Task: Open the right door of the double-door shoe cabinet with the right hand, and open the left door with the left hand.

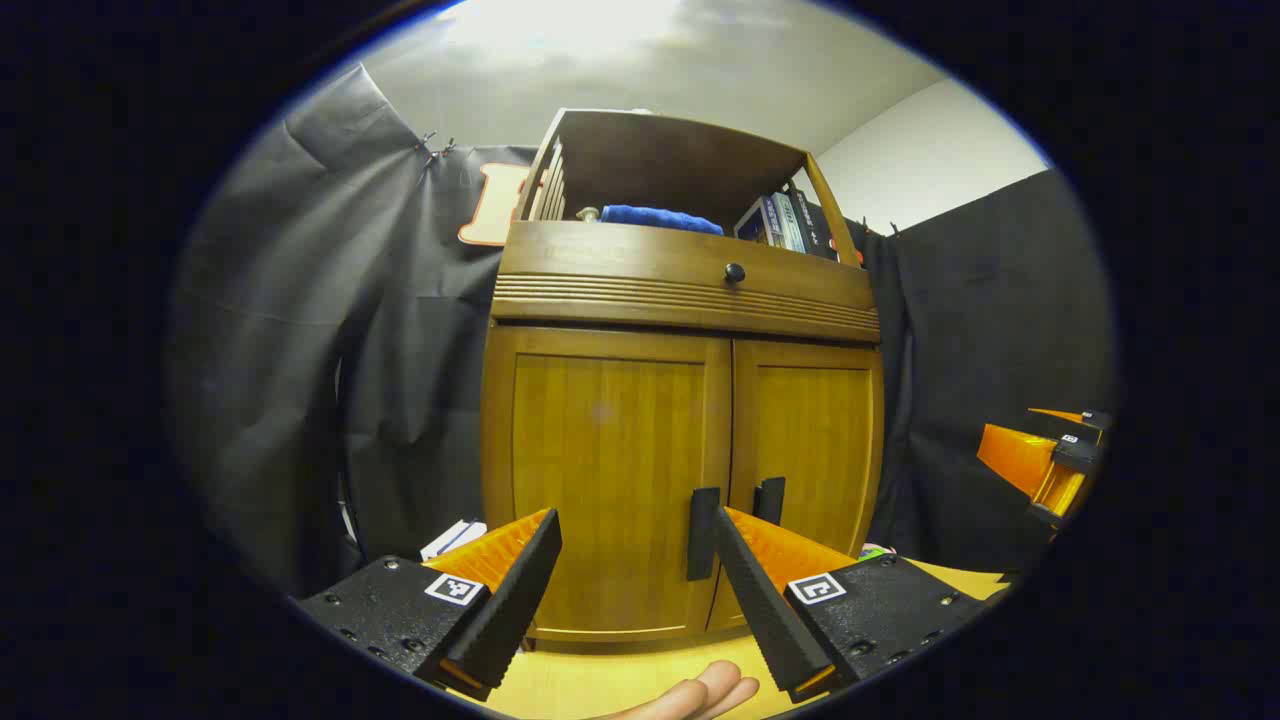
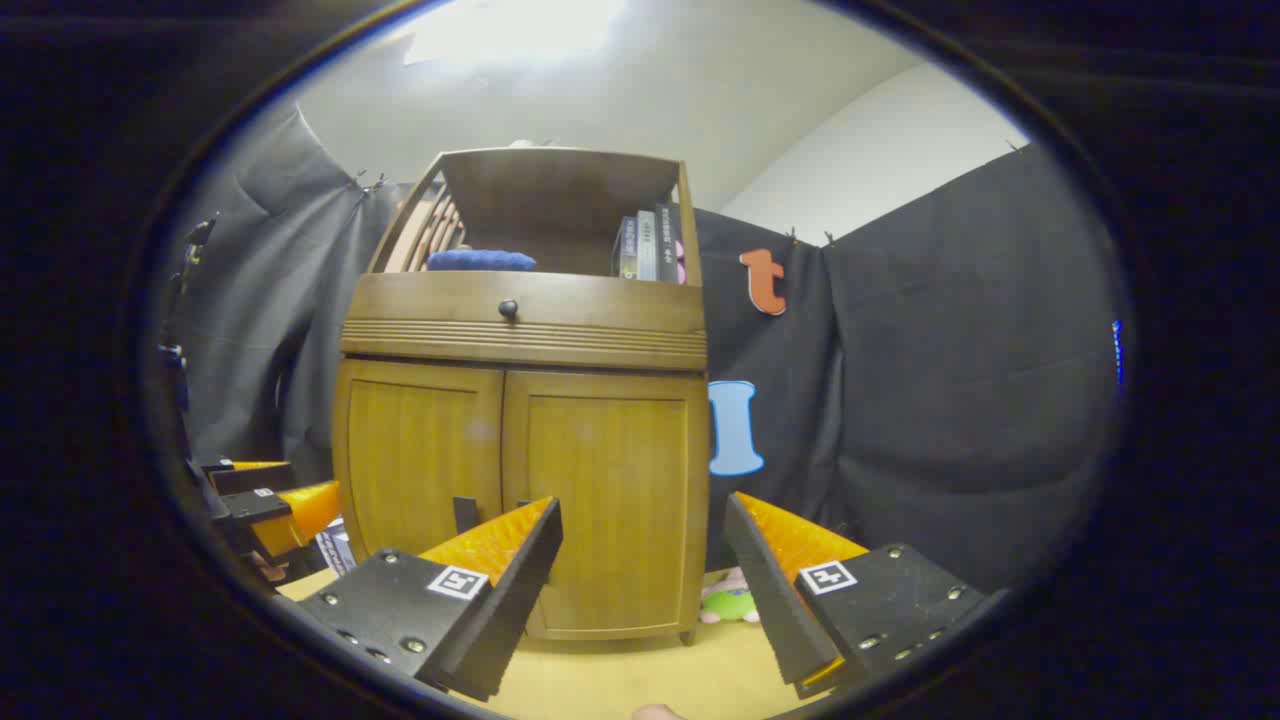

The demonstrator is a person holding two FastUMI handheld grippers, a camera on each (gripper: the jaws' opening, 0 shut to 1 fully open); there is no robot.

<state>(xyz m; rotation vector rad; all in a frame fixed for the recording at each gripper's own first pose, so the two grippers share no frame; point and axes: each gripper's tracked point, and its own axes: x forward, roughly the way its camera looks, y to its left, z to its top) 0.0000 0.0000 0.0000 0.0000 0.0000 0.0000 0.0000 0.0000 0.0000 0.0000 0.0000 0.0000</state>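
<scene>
Two closed cabinet doors [image 1: 680, 480], tools apart.

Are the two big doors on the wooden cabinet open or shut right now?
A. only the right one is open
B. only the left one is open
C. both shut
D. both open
C: in the left gripper view the left door and the right door both sit flat and flush with the cabinet front, and neither open claw is touching a handle.
</scene>
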